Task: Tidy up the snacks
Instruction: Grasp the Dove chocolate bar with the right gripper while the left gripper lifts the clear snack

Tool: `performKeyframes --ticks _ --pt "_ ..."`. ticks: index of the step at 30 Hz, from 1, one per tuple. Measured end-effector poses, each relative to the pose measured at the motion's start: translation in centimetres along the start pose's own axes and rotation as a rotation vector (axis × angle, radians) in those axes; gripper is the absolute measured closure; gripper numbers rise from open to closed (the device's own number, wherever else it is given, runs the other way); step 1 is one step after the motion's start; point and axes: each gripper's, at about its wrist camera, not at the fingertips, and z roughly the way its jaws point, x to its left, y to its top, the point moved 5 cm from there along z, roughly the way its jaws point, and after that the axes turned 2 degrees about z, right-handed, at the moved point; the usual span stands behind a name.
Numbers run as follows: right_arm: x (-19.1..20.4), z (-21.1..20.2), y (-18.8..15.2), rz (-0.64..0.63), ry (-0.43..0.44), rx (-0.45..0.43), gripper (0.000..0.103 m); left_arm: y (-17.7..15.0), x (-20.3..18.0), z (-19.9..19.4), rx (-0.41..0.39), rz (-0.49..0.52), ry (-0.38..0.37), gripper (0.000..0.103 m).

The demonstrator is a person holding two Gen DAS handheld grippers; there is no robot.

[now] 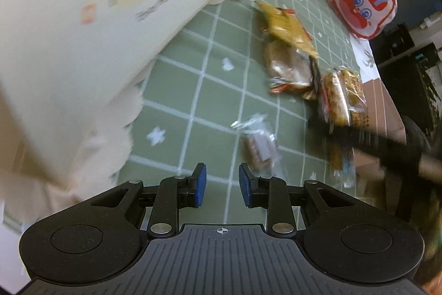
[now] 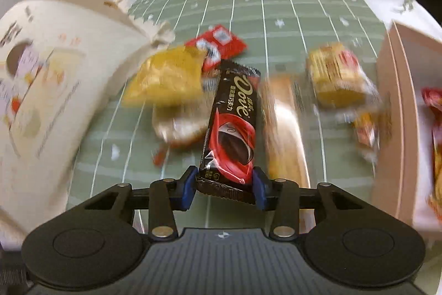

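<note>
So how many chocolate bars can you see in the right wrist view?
1. The Dove chocolate bar is clamped at its near end in the right gripper, above the green checked tablecloth among the other snacks. More could be hidden in the cream paper bag or pink box.

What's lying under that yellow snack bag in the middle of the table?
The yellow snack bag overlaps a red packet and a pale round bread. Whatever else lies beneath is covered.
</note>
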Motion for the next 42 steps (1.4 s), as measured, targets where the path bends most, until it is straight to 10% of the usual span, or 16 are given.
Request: performKeyframes --ticks 13,25,42 --pt "0.0 -5.6 -10.4 -0.213 -0.097 0.008 0.058 2.0 -6.8 4.4 0.021 0.226 0.095 0.068" --pt "-4.2 -7.6 -10.6 -0.141 -0.131 -0.030 0.042 1.1 -10.8 6.8 -0.001 0.578 0.273 0.053" --pt "0.3 -3.6 -7.2 -0.241 -0.066 -0.053 0.041 -2.1 -2.6 0.5 0.036 0.264 0.148 0.062"
